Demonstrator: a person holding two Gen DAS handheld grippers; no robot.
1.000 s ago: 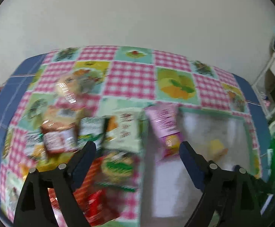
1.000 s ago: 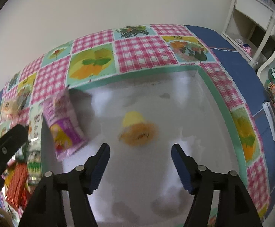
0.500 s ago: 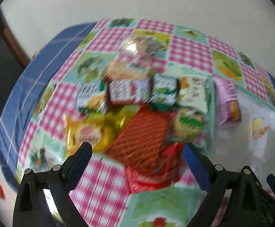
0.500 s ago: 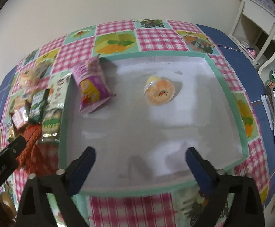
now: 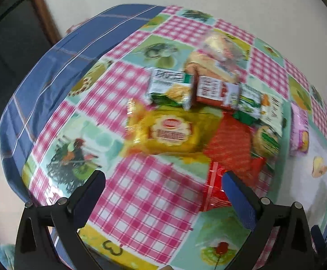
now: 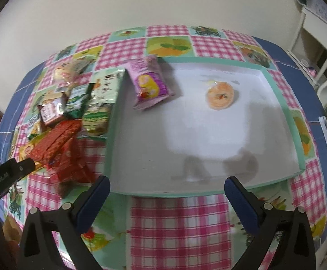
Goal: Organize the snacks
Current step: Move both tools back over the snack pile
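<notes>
My left gripper (image 5: 163,186) hovers over the checked tablecloth just in front of the snack pile, its jaws opening with nothing between them. The pile holds a yellow packet (image 5: 170,132), a red packet (image 5: 228,144), a red foil packet (image 5: 216,186) and several small green and red boxes (image 5: 217,92). My right gripper (image 6: 166,186) stands open and empty at the near rim of the white tray (image 6: 167,194). Inside the tray lie a pink packet (image 6: 150,83) at the far left and an orange jelly cup (image 6: 220,95) at the back.
The snack pile (image 6: 73,112) sits directly left of the tray. The left gripper's black body (image 6: 6,175) shows at the left edge of the right wrist view. A blue cloth edge (image 5: 51,67) drops off on the left. White furniture (image 6: 316,36) stands at the far right.
The left view swung from the tray to the snack pile and its jaws widened. The right gripper backed away from the jelly cup to the tray's near rim, jaws spread wide.
</notes>
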